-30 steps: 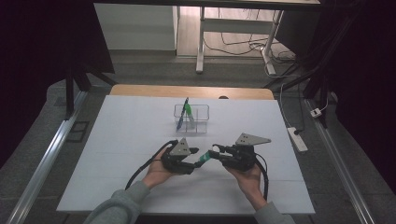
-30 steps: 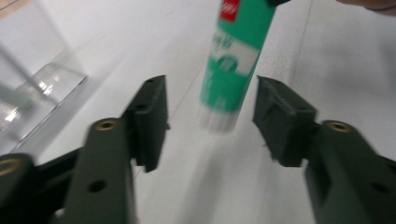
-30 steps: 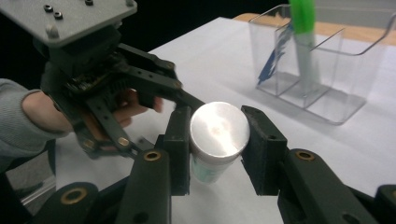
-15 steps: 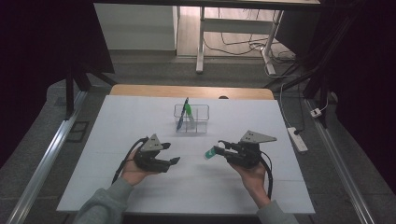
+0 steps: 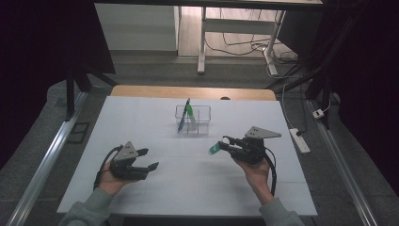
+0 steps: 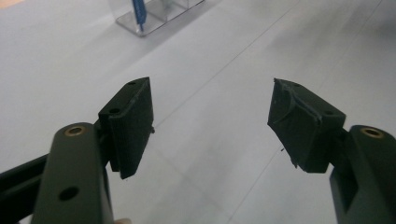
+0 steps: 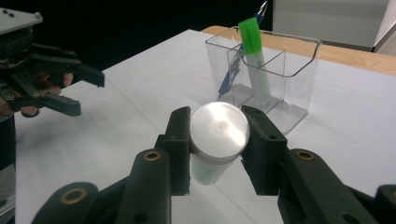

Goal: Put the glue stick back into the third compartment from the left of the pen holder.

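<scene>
A short white tube with a green end and a flat silver cap is clamped between the jaws of my right gripper. In the high view the right gripper holds the tube just above the table, right of centre. My left gripper rests low at the front left, jaws wide apart and holding nothing; the left gripper view shows the left gripper over bare table. A clear plastic organizer stands mid-table behind both grippers, holding a blue pen and a green-capped marker.
In the right gripper view the organizer stands close ahead, with the marker and pen leaning in its compartments, and the left gripper off to the left. A power strip lies beyond the table's right edge.
My left gripper has let go of the tube, opened, and drawn away to the left. The right gripper keeps hold of the tube and has shifted slightly right.
</scene>
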